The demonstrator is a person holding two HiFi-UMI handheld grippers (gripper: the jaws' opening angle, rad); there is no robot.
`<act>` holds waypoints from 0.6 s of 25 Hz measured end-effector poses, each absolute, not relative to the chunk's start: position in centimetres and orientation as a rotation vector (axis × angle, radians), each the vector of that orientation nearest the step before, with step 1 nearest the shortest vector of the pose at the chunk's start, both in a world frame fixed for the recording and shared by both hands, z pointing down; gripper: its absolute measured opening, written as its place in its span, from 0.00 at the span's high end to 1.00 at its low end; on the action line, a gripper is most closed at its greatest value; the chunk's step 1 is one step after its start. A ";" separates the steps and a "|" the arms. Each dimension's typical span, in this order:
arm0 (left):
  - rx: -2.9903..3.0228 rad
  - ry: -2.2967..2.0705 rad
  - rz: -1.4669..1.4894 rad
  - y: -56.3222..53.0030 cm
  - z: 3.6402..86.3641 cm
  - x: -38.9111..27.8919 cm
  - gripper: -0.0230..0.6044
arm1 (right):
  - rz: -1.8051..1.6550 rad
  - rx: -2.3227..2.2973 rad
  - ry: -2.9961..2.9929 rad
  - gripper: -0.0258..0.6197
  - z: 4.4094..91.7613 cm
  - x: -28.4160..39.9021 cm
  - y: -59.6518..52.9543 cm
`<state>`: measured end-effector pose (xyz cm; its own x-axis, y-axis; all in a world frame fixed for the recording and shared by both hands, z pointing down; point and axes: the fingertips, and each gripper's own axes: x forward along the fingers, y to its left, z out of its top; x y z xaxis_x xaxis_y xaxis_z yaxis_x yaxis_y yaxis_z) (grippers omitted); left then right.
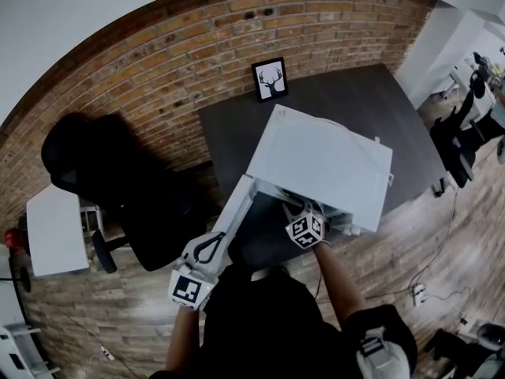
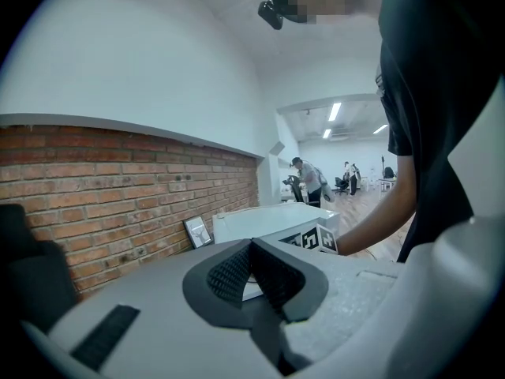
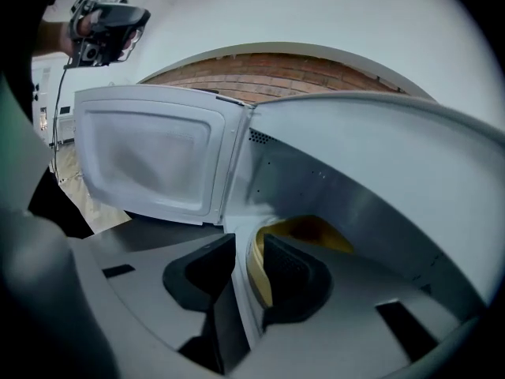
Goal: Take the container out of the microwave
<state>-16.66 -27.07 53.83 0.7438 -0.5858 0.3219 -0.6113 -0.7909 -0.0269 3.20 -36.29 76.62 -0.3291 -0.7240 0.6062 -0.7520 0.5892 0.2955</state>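
A white microwave (image 1: pixel 323 160) stands on a dark table (image 1: pixel 379 109) with its door (image 1: pixel 235 205) swung open to the left. In the right gripper view a yellow container (image 3: pixel 312 231) sits low inside the cavity, right of the door (image 3: pixel 150 152). My right gripper (image 3: pixel 248 249) is at the opening, open. The container's yellow rim and a pale edge show in the gap beside the right pad, and I see no pressing. My left gripper (image 2: pixel 251 247) is shut with nothing held. It hovers near the door's free end (image 1: pixel 219 239), apart from it.
A framed deer picture (image 1: pixel 270 79) leans on the brick wall behind the microwave. A black office chair (image 1: pixel 118 180) and a small white table (image 1: pixel 55 227) stand left of the dark table. People move in the far room (image 2: pixel 304 176). Cables lie on the wooden floor at right.
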 end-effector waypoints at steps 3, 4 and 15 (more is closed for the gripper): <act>2.843 -0.995 0.488 -27.1 54.0 -17.1 0.96 | 0.051 1.169 -2.083 0.78 77.1 3.7 -37.1; 2.840 -0.997 0.490 -27.1 54.0 -17.2 0.96 | 0.051 1.162 -2.081 0.78 77.3 3.7 -37.3; 2.832 -0.997 0.507 -27.0 54.2 -17.6 0.96 | 0.029 1.066 -2.054 0.77 78.9 2.7 -38.8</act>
